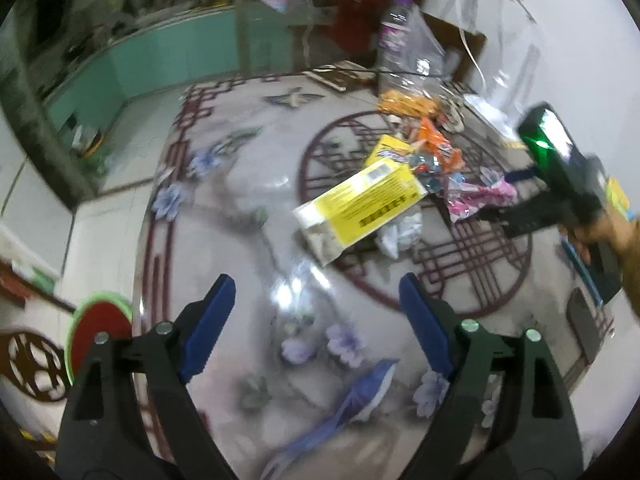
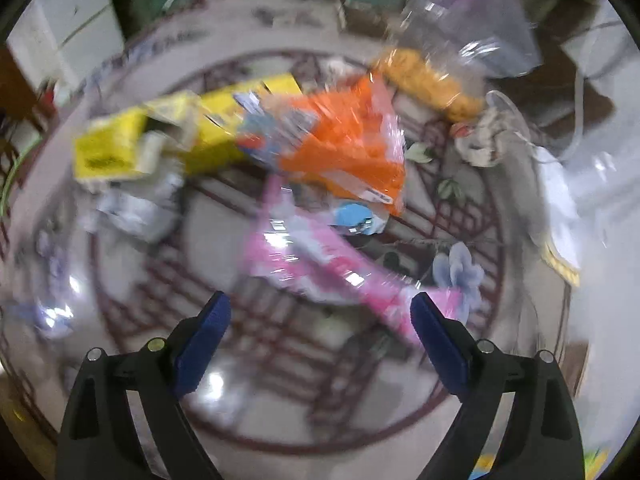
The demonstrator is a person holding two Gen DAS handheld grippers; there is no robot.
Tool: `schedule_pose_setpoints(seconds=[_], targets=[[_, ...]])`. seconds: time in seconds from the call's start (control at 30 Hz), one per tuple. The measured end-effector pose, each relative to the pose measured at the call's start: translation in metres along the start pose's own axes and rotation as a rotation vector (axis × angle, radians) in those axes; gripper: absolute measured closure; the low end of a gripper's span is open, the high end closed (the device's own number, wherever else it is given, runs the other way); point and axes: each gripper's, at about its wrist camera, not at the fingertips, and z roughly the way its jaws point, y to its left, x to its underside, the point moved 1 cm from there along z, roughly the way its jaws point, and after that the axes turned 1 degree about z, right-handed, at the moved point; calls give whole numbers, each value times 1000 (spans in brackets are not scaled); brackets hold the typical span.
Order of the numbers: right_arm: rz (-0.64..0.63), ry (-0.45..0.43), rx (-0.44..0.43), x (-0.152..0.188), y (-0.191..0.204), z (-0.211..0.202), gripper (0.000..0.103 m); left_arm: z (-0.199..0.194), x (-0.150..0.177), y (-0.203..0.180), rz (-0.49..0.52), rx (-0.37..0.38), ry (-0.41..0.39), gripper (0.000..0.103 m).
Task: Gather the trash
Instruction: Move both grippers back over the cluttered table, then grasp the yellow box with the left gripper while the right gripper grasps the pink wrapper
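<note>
Left wrist view: left tongs [image 1: 316, 308] stand apart, empty, above the patterned counter [image 1: 224, 240]. Right tongs [image 2: 320, 320] likewise gape over a pink wrapper [image 2: 320, 256].

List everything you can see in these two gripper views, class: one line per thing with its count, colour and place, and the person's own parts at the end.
table: one, glossy, pale with dark red lattice and lilac flowers, under everything
yellow box: one, yellow with barcode, front of the pile
orange wrapper: one, orange, middle of the pile
pink wrapper: one, pink, nearest the right gripper
bottle: one, clear with purple label and cap, behind the pile
clear bag: one, see-through, far side by the bottle
stool: one, red with green rim, beside the table at lower left
left gripper: one, black with blue pads, open, empty
right gripper: one, same colours, open, over the pink wrapper
hand: one, holding the right gripper
</note>
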Motion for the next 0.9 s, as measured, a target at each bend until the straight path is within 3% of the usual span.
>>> schedule_pose_setpoints(seconds=[0.2,0.23,0.3,0.33,0.37,0.4,0.53,0.63,0.87,0.9], targets=[[-74,94,-135,-6,-11,44,17,40,-39,-19,177,-20,24,16],[-77,102,-159,-4,-9,48,27,49,-43,-19,204,-27,29,16],[-83,86,-195,2,-5,49,34,68,-52,-19,250,-20,48,16],[-82,71,-195,4,-4,47,43,79,-56,-18,273,-5,64,16],[-75,58,-199,6,-4,45,61,88,-60,-19,297,28,75,16],[-57,42,-216,7,-6,41,69,96,-62,-19,320,68,86,16],[131,-46,-378,18,-21,25,71,129,-65,-31,441,162,146,13],[247,-108,-468,29,-29,18,71,152,-65,-34,468,203,195,13],[372,-147,-590,39,-32,12,69,186,-72,-25,304,385,262,13],[385,-145,-600,42,-31,13,69,187,-72,-24,279,401,263,21]])
